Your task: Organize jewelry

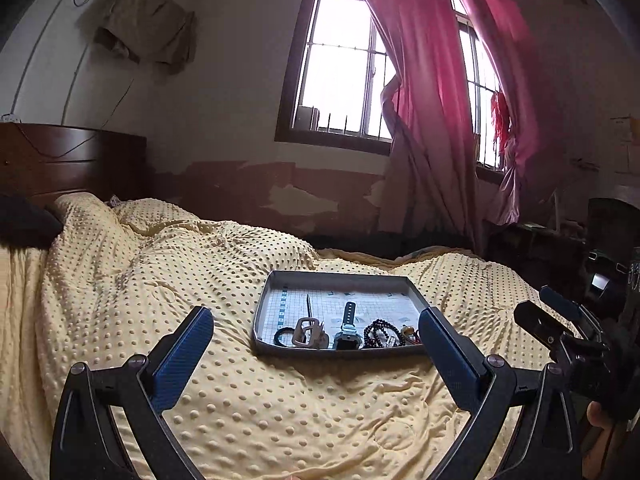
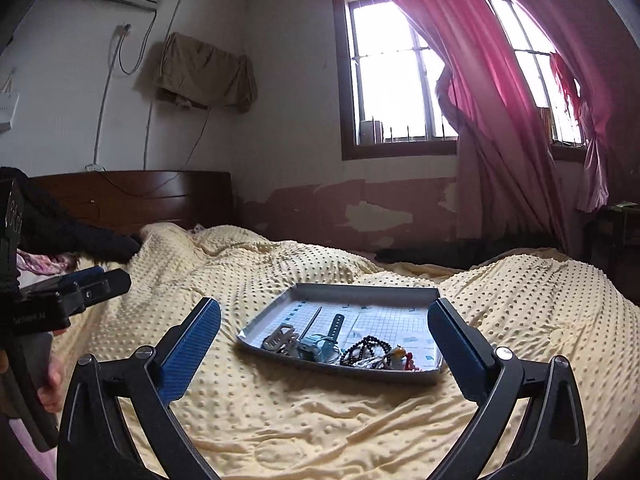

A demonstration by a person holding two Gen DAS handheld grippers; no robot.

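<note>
A grey tray [image 1: 280, 350] [image 2: 400, 376] lined with grid paper lies on the yellow dotted bedspread. Along its near edge lie a black ring band [image 1: 283, 336], a beige buckle piece [image 1: 307, 332] [image 2: 280, 338], a grey-blue watch [image 1: 345, 326] [image 2: 326, 338], a dark bead bracelet [image 1: 380, 332] [image 2: 366, 350], and a small figurine charm [image 2: 397, 354]. A thin pin [image 1: 309, 307] [image 2: 312, 322] lies further in. My left gripper [image 1: 316, 328] hovers open, short of the tray. My right gripper [image 2: 325, 318] is open too, nothing between its fingers.
The bedspread [image 1: 160, 280] is rumpled, with a raised fold behind the tray. A wooden headboard [image 2: 132, 196] stands at the back left. Red curtains [image 1: 432, 80] hang over the barred window. Dark furniture [image 1: 540, 240] lines the right wall. A hand [image 2: 52, 384] holds the other gripper.
</note>
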